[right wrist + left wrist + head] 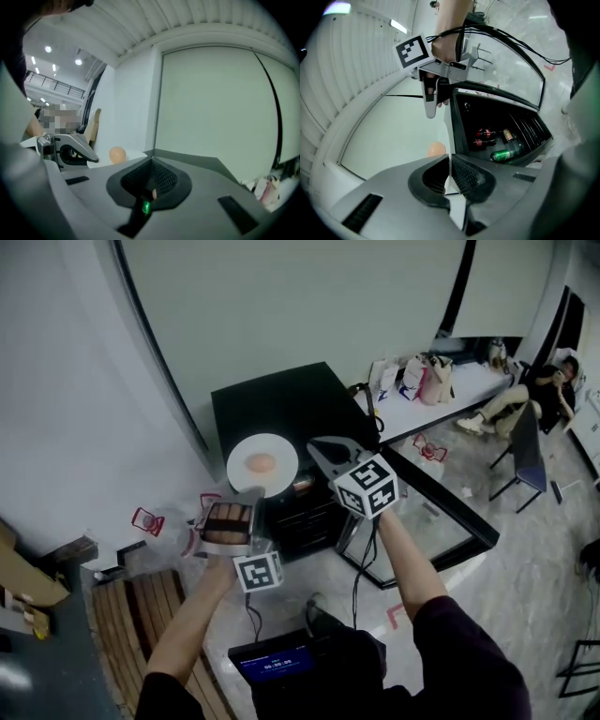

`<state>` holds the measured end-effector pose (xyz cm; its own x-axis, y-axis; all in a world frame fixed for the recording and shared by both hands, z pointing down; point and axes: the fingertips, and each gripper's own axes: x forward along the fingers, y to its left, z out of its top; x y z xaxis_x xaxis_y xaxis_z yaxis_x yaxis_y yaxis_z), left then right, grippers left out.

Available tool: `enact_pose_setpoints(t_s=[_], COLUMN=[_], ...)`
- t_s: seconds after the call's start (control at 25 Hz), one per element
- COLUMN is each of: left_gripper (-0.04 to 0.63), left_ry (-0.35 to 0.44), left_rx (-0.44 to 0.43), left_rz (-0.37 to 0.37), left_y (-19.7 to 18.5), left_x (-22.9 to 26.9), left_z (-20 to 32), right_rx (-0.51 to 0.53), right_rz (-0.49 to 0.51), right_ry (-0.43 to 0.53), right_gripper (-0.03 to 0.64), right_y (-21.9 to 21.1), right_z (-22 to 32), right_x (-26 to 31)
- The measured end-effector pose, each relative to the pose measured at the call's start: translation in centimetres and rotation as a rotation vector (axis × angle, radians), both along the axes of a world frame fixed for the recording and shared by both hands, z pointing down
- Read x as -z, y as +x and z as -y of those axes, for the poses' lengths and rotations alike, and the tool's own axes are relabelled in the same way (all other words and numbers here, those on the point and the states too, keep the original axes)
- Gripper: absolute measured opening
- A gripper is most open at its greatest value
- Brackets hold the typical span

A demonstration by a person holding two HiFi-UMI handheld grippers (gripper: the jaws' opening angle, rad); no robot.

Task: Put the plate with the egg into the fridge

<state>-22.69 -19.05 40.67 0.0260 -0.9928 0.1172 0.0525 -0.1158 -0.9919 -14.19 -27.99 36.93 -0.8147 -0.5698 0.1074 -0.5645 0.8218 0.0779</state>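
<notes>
A white plate (pixel 277 448) with a brown egg (pixel 261 463) sits at the front left corner of the black mini fridge's top (pixel 281 404). My left gripper (pixel 249 493) is shut on the plate's near rim. In the left gripper view the plate (pixel 451 186) shows edge-on between the pressed jaws of the left gripper (pixel 450 161), with the egg (pixel 436 149) beyond. My right gripper (pixel 321 448) hangs shut and empty just right of the plate. The right gripper view shows the right gripper (pixel 151 165) closed, the egg (pixel 117 153) to its left.
The fridge's glass door (pixel 427 517) stands open to the right. Inside lie bottles (pixel 485 136) and a green can (pixel 505 153). A table with bags (pixel 422 379), a seated person (pixel 539 385) and a chair (pixel 525 456) are at the back right. Wooden slats (pixel 141 615) lie at the left.
</notes>
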Motion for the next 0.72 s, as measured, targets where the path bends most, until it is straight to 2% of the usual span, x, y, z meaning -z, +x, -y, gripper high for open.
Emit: enact_pose_setpoints(t_s=[0.16,0.36,0.56,0.72], left_gripper=[0.018,0.018,0.018,0.018], left_ry=[0.003,-0.023,-0.073,-0.076], left_rx=[-0.053,-0.109,-0.118,-0.099], left_rz=[0.0,-0.004,-0.011,-0.022], left_y=[1.6,4.4,7.1,8.1], left_x=[0.2,-2.2,-4.8,-6.1], left_z=[-3.5,-7.9,-10.4,-10.4], right_rx=[-0.102,-0.195,-0.237,-0.234], right_rz=[0.139,0.275,0.309,0.312], right_ry=[-0.11,-0.258,-0.336,-0.362], right_gripper=[0.006,0.006,0.006,0.006], right_y=[3.3,7.0,10.1,11.1], right_z=[-4.1,-9.2,-11.4,-12.0], right_x=[-2.3,-6.2,-9.0,-10.5])
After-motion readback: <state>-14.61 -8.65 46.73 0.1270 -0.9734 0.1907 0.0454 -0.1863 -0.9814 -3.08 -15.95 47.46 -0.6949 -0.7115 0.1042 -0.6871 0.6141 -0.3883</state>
